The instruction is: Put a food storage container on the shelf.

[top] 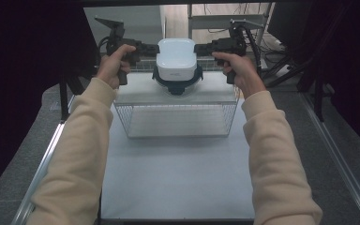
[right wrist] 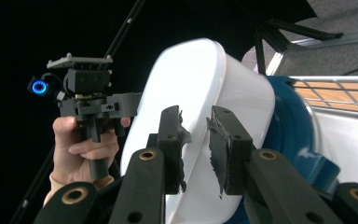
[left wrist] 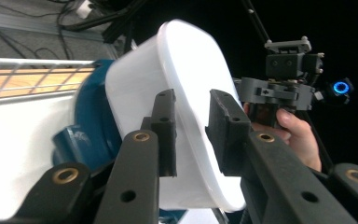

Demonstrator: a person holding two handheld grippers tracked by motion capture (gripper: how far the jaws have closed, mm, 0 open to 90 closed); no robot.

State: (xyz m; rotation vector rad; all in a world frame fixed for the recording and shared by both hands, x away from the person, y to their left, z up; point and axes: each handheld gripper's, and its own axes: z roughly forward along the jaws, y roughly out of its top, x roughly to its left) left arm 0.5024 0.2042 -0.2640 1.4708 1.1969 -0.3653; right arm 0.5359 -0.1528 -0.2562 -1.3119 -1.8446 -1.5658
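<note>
Left claw (top: 151, 49) and right claw (top: 202, 48) flank the white container (top: 176, 57) atop the wire rack (top: 176, 117) on the surface's far side. Left gripper view: jaws slightly parted, container (left wrist: 186, 84) rim between them. Right gripper view: jaws likewise astride the rim (right wrist: 200, 93), grip uncertain.

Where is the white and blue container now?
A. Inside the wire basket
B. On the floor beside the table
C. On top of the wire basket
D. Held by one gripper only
C: the white and blue container sits on the flat top of the wire basket, with the left gripper and right gripper at its two sides.
</note>
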